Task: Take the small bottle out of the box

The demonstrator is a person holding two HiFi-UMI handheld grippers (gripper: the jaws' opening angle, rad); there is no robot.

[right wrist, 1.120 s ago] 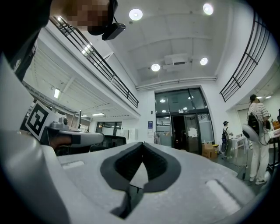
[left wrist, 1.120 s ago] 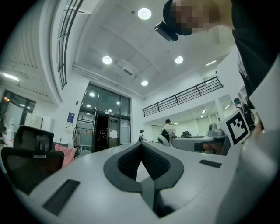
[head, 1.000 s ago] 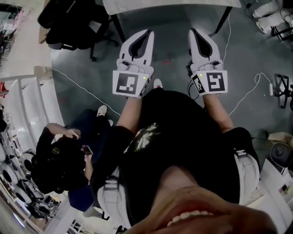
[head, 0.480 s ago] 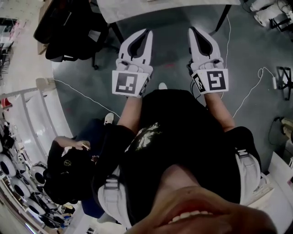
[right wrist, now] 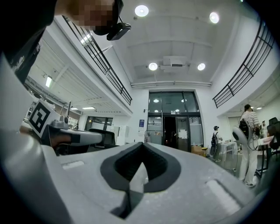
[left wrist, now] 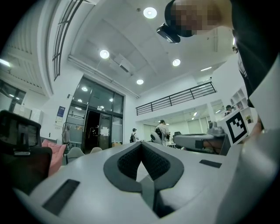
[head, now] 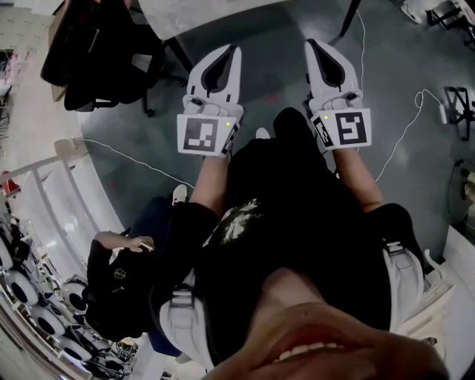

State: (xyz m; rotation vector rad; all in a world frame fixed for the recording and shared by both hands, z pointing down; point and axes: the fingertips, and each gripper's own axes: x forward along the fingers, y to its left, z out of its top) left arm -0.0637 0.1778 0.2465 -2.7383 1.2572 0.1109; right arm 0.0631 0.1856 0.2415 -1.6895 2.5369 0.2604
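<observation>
I am holding both tongs out ahead of me over the grey floor [head: 274, 82], at the top centre of the head view. The left gripper [head: 231, 50] is sitting clenched, its dark pads meeting at the tip with nothing between them. The right gripper [head: 315, 44] is clenched the same way and is also carrying nothing.

Neither the small bottle nor the box is showing in any view. Both gripper views are looking out across a hall rather than down at a work surface. Only the edge of a white table [head: 194, 13] is peeking in at the upper left of the head view, so I am guessing the box is lying up there, beyond the frame.

To do this step well, I am planning to bring the table top into view and find the box. Then I would spread one tong before reaching in, come down on the bottle from above, and keep the other tong ready to steady the box.
</observation>
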